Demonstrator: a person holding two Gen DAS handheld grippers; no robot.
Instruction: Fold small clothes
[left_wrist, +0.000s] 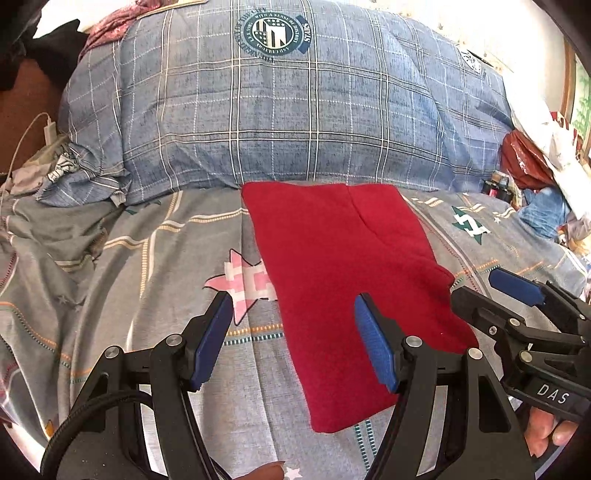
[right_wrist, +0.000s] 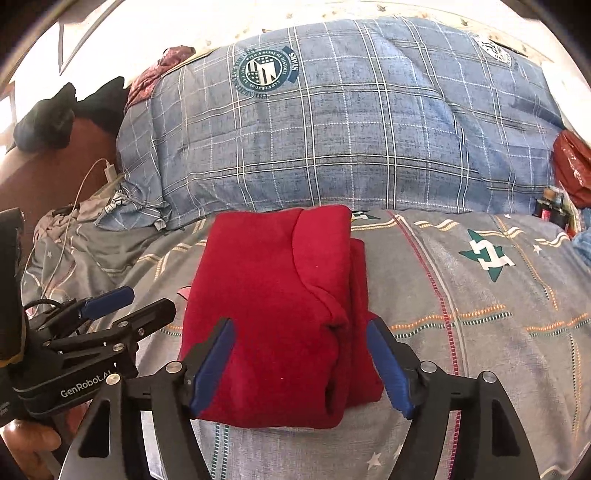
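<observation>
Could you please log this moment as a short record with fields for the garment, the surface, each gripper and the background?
garment: red garment, folded into a compact rectangle, lying flat
surface: grey patterned bedsheet
left gripper: open, holding nothing, over the garment's left edge
right gripper: open, holding nothing, over the garment's near end
background: blue plaid quilt bunched behind the garment
left side: white charger and cable

A home bedroom: a bed (right_wrist: 461, 295) under a grey sheet printed with stars, a big blue checked pillow (right_wrist: 332, 140) at its head, a white phone charger (right_wrist: 109, 170) with its cable beside it, and loose clothes (left_wrist: 62, 166) heaped at the edges.
</observation>
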